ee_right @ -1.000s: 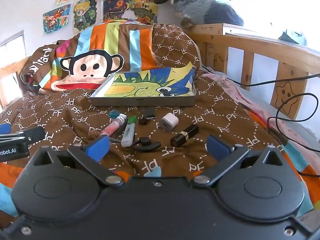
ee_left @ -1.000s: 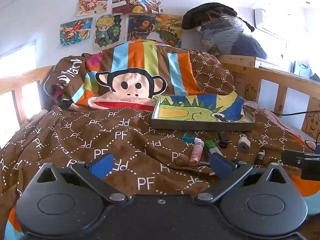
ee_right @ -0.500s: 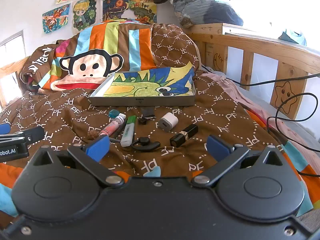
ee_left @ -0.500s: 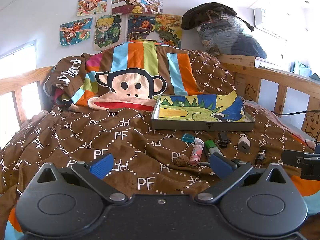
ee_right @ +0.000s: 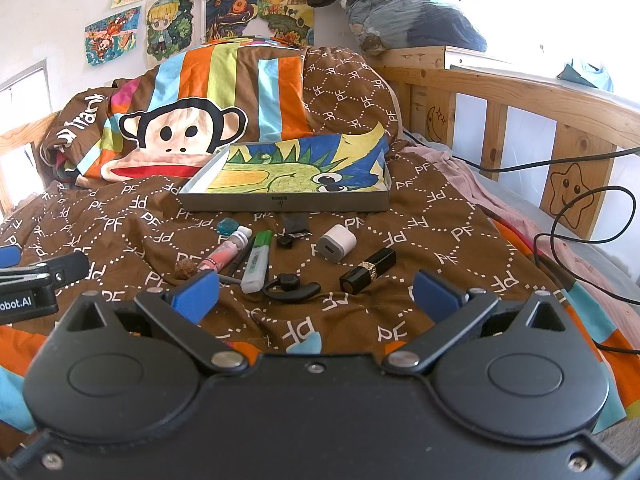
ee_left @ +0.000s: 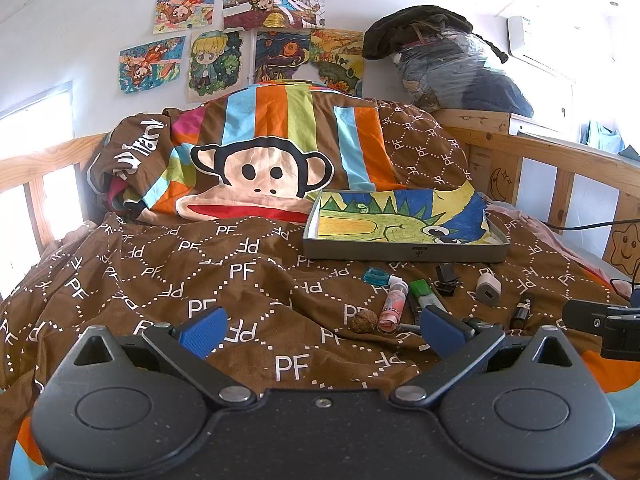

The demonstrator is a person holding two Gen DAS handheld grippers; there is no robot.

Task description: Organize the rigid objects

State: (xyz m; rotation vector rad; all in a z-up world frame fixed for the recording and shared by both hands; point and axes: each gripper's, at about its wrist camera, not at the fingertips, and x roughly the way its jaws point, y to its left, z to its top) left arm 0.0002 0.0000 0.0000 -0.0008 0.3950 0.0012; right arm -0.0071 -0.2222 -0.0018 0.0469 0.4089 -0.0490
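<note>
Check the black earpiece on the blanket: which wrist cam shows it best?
Right wrist. The black earpiece lies fully in view on the blanket, just ahead of the open fingers. In the left wrist view it is hidden behind that gripper's right finger.

left hand-held gripper (ee_left: 322, 330): jaws wide apart, empty | right hand-held gripper (ee_right: 316, 294): jaws wide apart, empty

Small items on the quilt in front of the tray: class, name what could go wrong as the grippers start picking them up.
1. The lipstick and green highlighter lie on the soft, creased quilt; a push may roll or sink them.
2. The pink tube, highlighter and black earpiece lie crowded, so the open right gripper may knock neighbours.
</note>
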